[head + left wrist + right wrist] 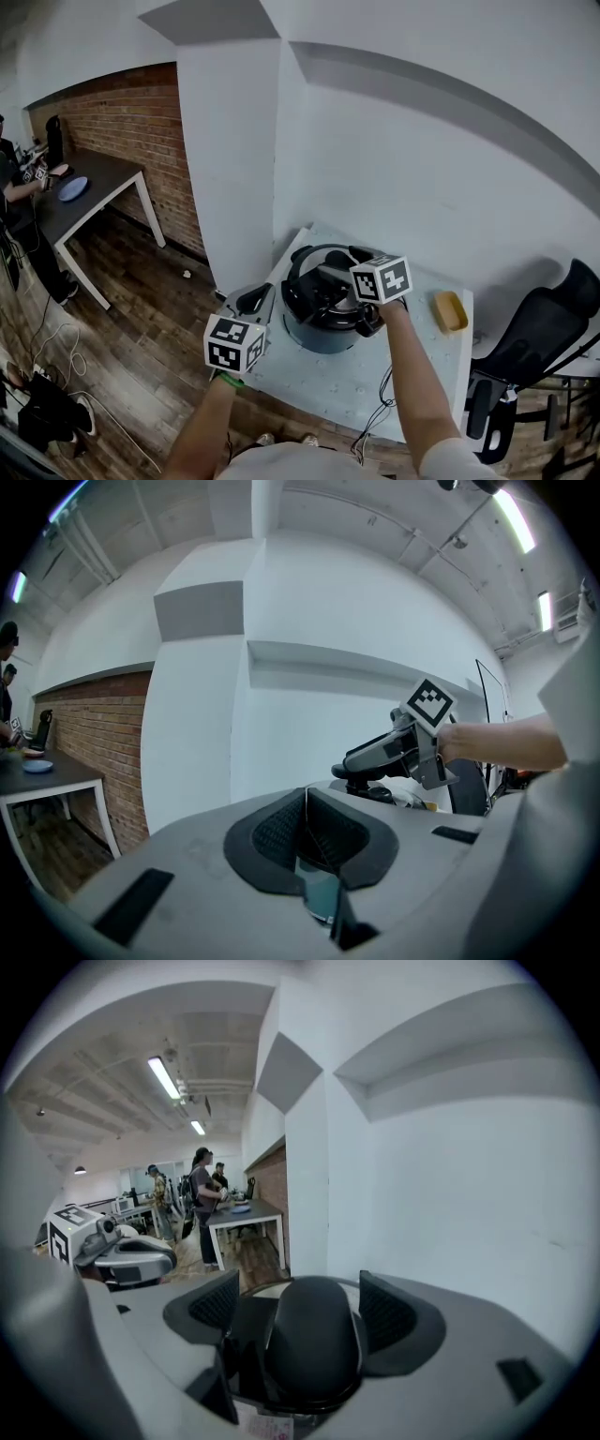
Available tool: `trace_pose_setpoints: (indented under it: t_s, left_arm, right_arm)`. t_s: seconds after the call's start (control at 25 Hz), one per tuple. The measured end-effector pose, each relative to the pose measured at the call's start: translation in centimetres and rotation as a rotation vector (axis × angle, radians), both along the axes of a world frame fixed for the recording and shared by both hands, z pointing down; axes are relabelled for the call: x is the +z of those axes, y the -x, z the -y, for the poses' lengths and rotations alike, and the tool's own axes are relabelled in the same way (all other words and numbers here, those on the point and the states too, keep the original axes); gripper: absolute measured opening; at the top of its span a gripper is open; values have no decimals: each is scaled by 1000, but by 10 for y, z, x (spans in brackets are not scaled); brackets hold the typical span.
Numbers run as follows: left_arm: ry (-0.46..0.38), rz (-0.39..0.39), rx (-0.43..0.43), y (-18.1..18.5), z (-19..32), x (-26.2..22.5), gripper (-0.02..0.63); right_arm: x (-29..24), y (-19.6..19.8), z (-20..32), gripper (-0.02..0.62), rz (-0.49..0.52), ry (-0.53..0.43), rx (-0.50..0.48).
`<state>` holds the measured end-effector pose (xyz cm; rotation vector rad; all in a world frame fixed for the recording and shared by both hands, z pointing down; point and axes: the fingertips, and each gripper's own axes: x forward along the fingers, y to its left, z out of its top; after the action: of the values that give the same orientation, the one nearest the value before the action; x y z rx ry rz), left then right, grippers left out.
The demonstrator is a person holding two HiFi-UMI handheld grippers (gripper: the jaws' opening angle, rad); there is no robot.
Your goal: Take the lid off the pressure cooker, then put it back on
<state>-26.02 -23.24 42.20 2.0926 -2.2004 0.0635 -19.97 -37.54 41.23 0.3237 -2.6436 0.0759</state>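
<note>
Jaws of my right gripper (302,1309) stand apart around the lid's black handle (314,1344), with a dark gap showing on the handle's left side. Those of my left gripper (307,829) are pressed together on nothing. On the white desk (375,380) I see the pressure cooker (323,333) near the middle, its black lid (314,291) seated on top. My left gripper hovers just beside the cooker at its 8 o'clock. A small yellow object (449,310) lies at the cooker's 3 o'clock.
</note>
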Motion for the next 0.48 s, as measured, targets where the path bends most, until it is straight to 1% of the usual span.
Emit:
trace_pose_setpoints:
  t_s: [0.12, 0.24, 0.36, 0.48]
  left_arm:
    - [-15, 1, 15, -3, 7, -7, 17]
    - [-32, 6, 33, -7, 13, -15, 17]
    - [-45, 9, 54, -13, 18, -20, 17]
    - [-54, 9, 73, -19, 24, -24, 17]
  right_arm:
    - [-34, -12, 0, 397, 137, -43, 34]
    - [-64, -27, 1, 376, 228, -89, 77]
    - [-81, -43, 1, 339, 285, -127, 116]
    - [-89, -65, 2, 260, 338, -171, 166]
